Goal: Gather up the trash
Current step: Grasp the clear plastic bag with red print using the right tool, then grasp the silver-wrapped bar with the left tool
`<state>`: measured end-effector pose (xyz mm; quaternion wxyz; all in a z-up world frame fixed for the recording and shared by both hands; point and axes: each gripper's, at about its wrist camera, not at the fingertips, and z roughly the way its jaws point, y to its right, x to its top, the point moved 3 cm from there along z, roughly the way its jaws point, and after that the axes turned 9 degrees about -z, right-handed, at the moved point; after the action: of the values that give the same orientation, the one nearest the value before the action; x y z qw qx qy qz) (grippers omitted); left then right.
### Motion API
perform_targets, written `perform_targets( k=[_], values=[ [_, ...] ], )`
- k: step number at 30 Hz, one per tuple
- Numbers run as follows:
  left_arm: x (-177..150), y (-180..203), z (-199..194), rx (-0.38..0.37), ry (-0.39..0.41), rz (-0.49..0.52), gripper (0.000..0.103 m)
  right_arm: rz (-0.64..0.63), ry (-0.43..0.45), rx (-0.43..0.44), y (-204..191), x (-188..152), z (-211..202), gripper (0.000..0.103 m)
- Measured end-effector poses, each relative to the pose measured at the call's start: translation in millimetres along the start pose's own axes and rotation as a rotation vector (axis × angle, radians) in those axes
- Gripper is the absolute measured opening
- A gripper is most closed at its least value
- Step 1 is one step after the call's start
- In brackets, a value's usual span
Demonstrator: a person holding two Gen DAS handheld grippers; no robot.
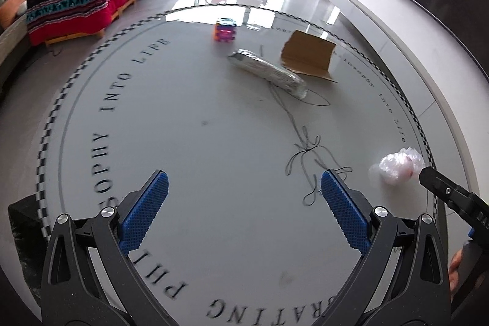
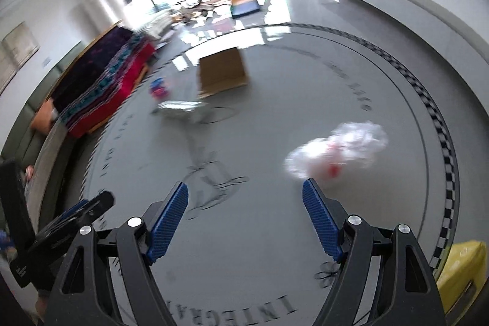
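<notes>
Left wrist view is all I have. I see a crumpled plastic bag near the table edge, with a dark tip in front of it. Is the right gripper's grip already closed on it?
Observer: No. The right gripper has its jaws wide apart, nothing between them.
Operator: Where is the bag from there?
Observer: The bag lies ahead, just past the right-hand fingertip.
Operator: Anything else nearby that I can't see?
Observer: A yellow object beyond the table rim, lower right; too cropped to identify.

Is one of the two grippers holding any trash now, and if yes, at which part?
Nothing is held. The left gripper and right gripper are both open and empty; the crumpled plastic bag lies on the table.
</notes>
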<state>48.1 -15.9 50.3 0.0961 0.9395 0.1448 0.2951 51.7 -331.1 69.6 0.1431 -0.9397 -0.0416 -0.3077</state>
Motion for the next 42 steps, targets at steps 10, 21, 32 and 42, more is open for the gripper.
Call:
perform_targets(
  k=[10, 21, 32, 42],
  values=[
    [29, 20, 38, 0.025, -0.018, -0.03, 0.097, 0.152, -0.045, -0.051, 72, 14, 41, 0.078],
    [79, 18, 88, 0.094, -0.062, -0.2, 0.097, -0.048, -0.123, -0.115, 53, 27, 87, 0.043],
    [113, 24, 147, 0.216, -0.121, -0.348, 0.097, -0.127, -0.055, -0.085, 36, 45, 78, 0.043],
    [119, 48, 169, 0.247, -0.119, -0.312, 0.078, -0.138, -0.043, -0.087, 35, 54, 82, 0.043]
  ],
)
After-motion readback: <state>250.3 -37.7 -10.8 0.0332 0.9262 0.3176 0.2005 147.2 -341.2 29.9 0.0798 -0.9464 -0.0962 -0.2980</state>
